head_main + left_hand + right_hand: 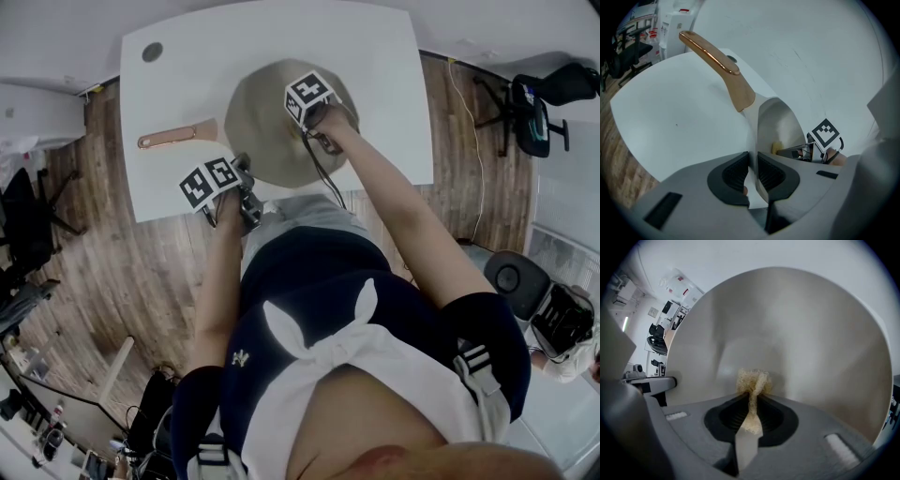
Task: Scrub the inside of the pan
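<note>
Pan rim (755, 133) in left hand-held gripper (753, 164)

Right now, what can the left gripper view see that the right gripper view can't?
Only the left gripper view shows the copper-coloured handle of the pan, the white table, and the left gripper clamped on the pan's rim. It also catches the other gripper's marker cube. Only the right gripper view shows the right gripper up close, its jaws shut on the yellow sponge. Both show the pan's grey inside and the sponge, though the sponge is tiny in the left gripper view.
</note>
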Available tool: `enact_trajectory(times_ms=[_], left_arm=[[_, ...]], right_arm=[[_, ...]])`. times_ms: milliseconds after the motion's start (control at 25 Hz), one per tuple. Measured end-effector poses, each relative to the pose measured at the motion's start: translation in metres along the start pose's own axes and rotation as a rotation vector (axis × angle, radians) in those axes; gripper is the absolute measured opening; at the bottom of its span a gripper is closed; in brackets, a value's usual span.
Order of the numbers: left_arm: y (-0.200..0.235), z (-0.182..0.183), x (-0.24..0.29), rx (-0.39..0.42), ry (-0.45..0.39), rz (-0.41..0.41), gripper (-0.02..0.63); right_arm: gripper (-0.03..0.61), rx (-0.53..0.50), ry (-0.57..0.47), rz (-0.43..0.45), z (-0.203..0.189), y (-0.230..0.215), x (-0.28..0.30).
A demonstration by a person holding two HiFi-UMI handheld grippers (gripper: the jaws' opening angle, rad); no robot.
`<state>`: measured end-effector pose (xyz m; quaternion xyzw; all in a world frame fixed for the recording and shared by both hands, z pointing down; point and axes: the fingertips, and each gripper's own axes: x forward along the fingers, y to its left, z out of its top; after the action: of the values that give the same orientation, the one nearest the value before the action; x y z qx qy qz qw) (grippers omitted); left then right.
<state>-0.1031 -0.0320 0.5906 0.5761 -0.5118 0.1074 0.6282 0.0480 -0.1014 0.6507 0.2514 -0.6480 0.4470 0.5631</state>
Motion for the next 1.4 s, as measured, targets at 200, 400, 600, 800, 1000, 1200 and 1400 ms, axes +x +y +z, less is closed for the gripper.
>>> enact_trajectory(times_ms=[200,400,600,800,1000,1200,1400], left_arm=[[0.000,0.000,0.001,0.005,0.003,0.000,0.041],[-0.001,-0.001,-0.001,0.002,-0.001,-0.004,0.043],[-0.001,-0.002,0.000,0.011,-0.001,-0.029,0.041],[-0.001,-0.004,-0.003,0.075,0.014,-0.038,0.086],[-0.003,0.005,-0.024,0.146,-0.061,0.002,0.107],[-0.026,0.021,-0.060,0.282,-0.219,0.036,0.107],[-0.091,0.024,-0.091,0.497,-0.390,-0.108,0.106]], right_arm=[[0.054,-0.066,-0.006,-0.001,-0.001,0.015,0.005],[0.057,-0.092,-0.030,-0.030,-0.002,0.021,0.004],[0.104,0.013,-0.098,0.053,0.000,0.021,0.001],[0.147,0.050,-0.172,0.096,-0.001,0.020,-0.015],[0.146,0.089,-0.363,0.107,0.008,0.020,-0.050],[0.139,0.069,-0.648,0.125,0.018,0.039,-0.102],[0.005,-0.088,-0.924,0.049,0.010,0.067,-0.156]])
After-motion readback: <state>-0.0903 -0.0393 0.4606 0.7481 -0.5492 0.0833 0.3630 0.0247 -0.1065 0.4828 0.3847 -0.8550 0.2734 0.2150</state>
